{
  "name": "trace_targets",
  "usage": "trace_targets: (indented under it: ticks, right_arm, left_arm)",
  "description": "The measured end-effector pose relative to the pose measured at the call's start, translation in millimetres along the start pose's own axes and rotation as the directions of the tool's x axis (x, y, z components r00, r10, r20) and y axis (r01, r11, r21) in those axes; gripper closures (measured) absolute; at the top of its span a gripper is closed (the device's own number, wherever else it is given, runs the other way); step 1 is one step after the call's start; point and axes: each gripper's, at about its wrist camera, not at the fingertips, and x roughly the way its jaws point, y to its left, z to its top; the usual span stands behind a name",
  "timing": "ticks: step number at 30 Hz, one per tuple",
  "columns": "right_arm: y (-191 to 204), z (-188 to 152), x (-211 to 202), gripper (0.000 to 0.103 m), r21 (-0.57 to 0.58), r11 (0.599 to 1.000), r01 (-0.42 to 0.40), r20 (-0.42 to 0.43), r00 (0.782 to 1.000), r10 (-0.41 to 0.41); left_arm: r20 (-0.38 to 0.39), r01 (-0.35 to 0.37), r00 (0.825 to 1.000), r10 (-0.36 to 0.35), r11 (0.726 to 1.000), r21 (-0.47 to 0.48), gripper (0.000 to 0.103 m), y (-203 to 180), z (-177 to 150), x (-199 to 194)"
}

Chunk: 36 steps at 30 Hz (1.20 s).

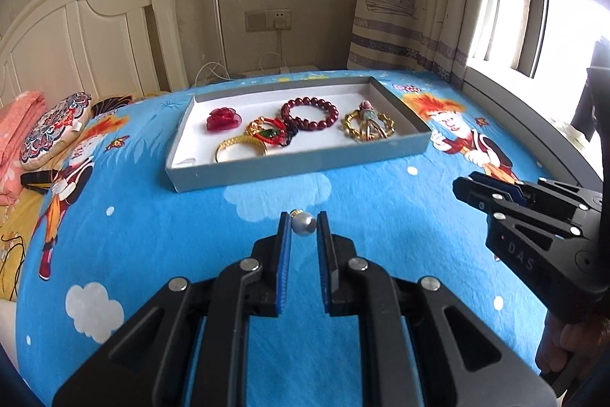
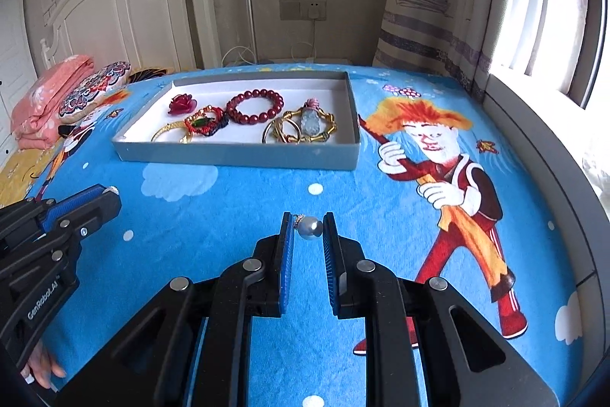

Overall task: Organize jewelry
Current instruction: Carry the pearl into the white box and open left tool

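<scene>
Your left gripper (image 1: 304,224) and right gripper (image 2: 309,227) each pinch a pearl earring (image 1: 304,225); only the right view shows the jade pendant (image 2: 309,120) at the box's (image 2: 244,155) 3 o'clock.

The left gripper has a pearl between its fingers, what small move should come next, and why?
Probably carry it forward over the shallow grey cardboard tray. The left hand-held gripper appears closed on the round silvery pearl earring short of the tray, where the other jewellery already lies.
</scene>
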Motion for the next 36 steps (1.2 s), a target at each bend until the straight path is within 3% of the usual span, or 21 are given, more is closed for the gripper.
trace_targets:
  ticks: [21, 36]
  right_arm:
    - [18.2, 58.5, 25.8, 0.086, -0.002, 1.0, 0.021, 0.038, 0.999, -0.02]
    - [21.9, 102.8, 92.1, 0.086, 0.009, 0.999, 0.037, -0.041, 0.998, -0.036]
  left_arm:
    - [-0.01, -0.05, 0.999, 0.049, 0.997, -0.067, 0.09, 40.6, 63.9, 33.5]
    - [-0.137, -0.059, 0.989, 0.046, 0.995, -0.086, 0.09, 52.2, 114.4, 107.2]
